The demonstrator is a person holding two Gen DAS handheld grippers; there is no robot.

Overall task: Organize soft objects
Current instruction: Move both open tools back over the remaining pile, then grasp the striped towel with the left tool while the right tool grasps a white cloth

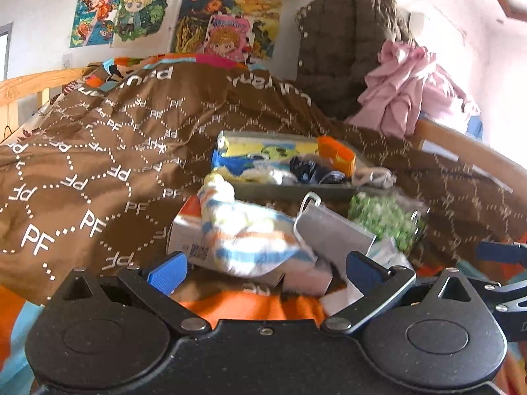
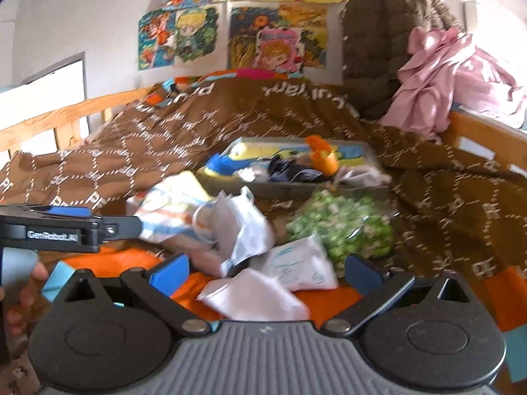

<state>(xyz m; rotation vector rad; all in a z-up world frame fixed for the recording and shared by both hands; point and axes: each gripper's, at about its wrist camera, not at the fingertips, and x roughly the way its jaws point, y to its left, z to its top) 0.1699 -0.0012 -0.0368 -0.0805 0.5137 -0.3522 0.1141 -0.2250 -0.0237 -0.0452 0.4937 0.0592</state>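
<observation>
In the left wrist view my left gripper (image 1: 266, 268) is open. Just beyond its blue pads (image 1: 168, 271) a striped blue, orange and white cloth (image 1: 250, 240) lies on a white box (image 1: 184, 230), beside a silver pouch (image 1: 336, 233). My right gripper (image 2: 266, 270) is open too, with white soft packets (image 2: 253, 296) lying between and in front of its fingers. The left gripper (image 2: 98, 228) shows side-on at the left, its tip by the striped cloth (image 2: 171, 210). A grey tray (image 2: 250, 186) farther back holds socks and small fabrics. A clear bag of green pieces (image 2: 342, 227) lies right of the pile.
Everything lies on a bed with a brown patterned blanket (image 1: 108, 151) over an orange sheet (image 1: 250, 306). Wooden rails (image 2: 66, 115) run along the left and right sides. A brown quilted jacket (image 1: 342, 49) and pink clothes (image 1: 405, 89) are piled at the far right. Posters cover the wall.
</observation>
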